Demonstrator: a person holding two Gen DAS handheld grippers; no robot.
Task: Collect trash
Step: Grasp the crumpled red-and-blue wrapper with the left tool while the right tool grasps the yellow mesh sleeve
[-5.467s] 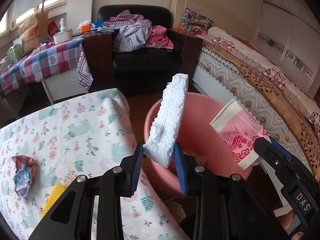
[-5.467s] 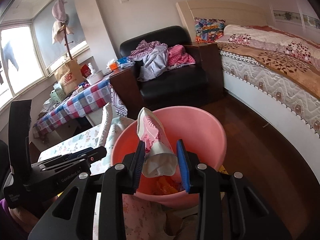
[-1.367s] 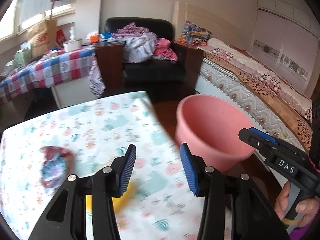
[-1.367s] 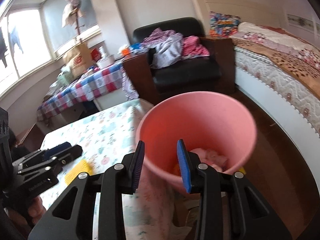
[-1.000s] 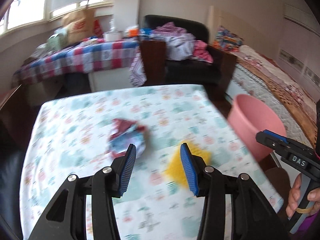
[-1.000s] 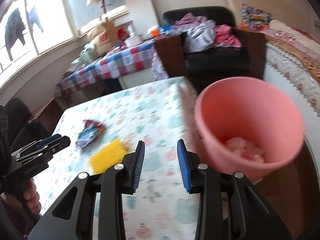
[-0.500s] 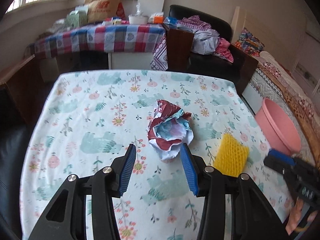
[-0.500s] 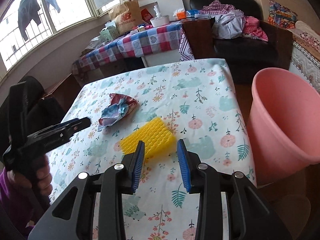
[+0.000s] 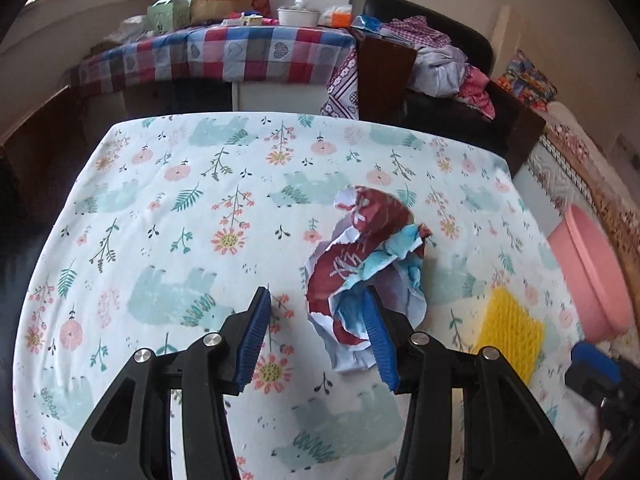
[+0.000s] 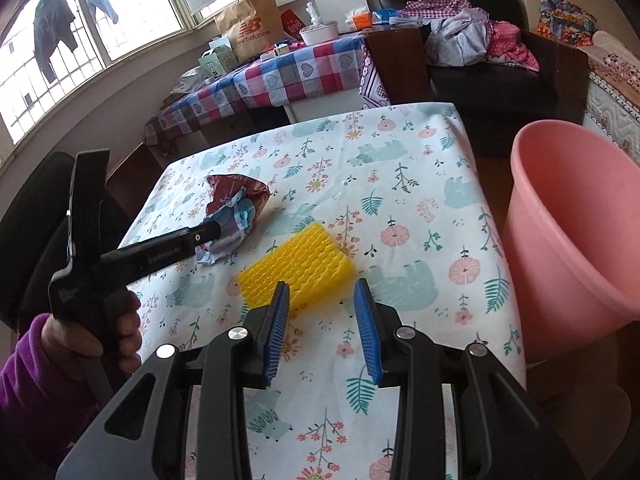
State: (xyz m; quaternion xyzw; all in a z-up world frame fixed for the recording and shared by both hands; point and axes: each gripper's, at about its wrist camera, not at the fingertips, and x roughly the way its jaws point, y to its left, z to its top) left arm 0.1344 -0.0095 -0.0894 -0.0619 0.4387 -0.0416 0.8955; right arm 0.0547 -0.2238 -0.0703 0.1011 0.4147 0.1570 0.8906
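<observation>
On the floral tablecloth, both grippers' jaws gape over trash, the yellow foam net lying diagonally.

A home bedroom: bed, clothes-strewn armchair, floral-clothed table.

crumpled red/blue wrapper on table | yellow foam net beside | pink bin at edge

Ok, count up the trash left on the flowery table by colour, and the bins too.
Red and blue crumpled wrapper: 1
Yellow foam net: 1
Pink bin, beside the table: 1
Total: 2 trash pieces, 1 bin
</observation>
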